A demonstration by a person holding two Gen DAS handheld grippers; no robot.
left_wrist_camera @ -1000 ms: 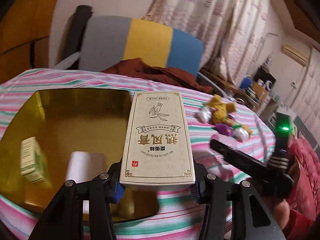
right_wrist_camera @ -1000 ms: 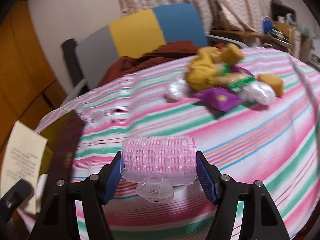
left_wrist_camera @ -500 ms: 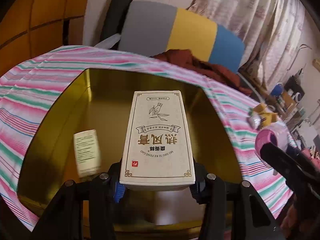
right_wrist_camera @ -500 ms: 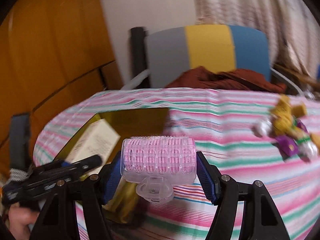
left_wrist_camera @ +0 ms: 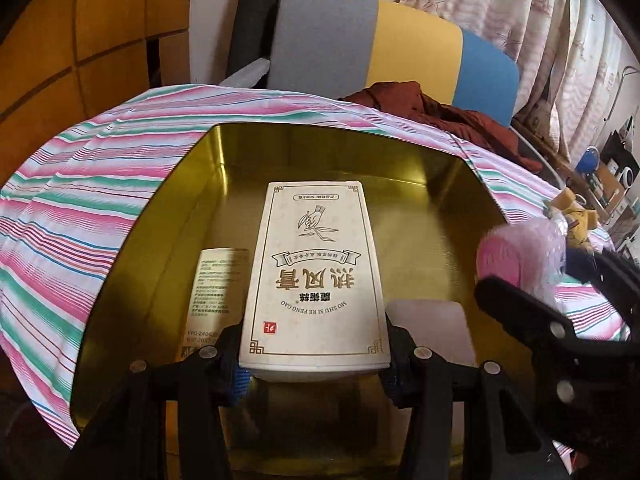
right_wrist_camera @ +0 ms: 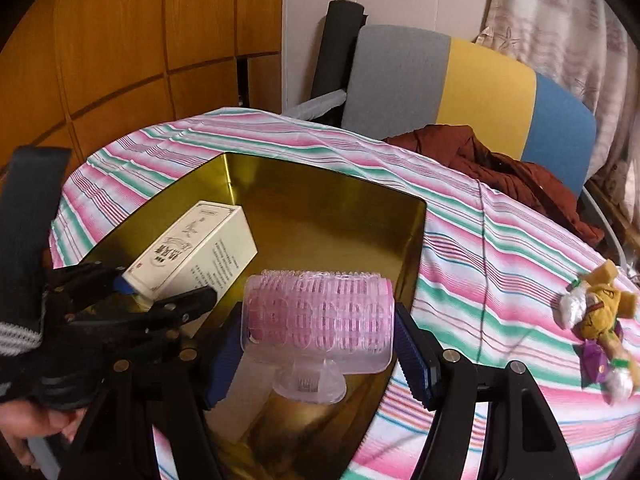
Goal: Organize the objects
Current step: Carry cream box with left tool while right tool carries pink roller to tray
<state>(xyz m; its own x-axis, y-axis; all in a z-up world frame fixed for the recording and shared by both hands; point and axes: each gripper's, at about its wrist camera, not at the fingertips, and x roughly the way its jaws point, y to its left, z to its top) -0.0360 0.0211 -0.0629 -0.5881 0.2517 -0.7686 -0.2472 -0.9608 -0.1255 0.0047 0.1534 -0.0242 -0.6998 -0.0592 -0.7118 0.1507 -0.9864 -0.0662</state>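
Observation:
A shiny gold tin (left_wrist_camera: 452, 184) (right_wrist_camera: 320, 200) lies open on the striped tablecloth. My left gripper (left_wrist_camera: 314, 372) is shut on a cream carton (left_wrist_camera: 316, 276) with Chinese print and holds it over the tin's floor; the carton also shows in the right wrist view (right_wrist_camera: 192, 256). My right gripper (right_wrist_camera: 318, 344) is shut on a pink hair roller (right_wrist_camera: 318, 324) with a clear clip, above the tin's near right part. In the left wrist view the roller (left_wrist_camera: 520, 260) is at the right, over the tin's right rim.
The carton's mirror image (left_wrist_camera: 216, 280) shows on the tin's floor. A pile of wrapped snacks (right_wrist_camera: 596, 320) lies on the striped cloth (right_wrist_camera: 500, 264) to the right. A grey, yellow and blue chair (right_wrist_camera: 460, 80) with a brown garment (right_wrist_camera: 500, 168) stands behind the table.
Both grippers have moved left from over the cloth to above the gold tin, each keeping its object. The carton now sits lower inside the tin.

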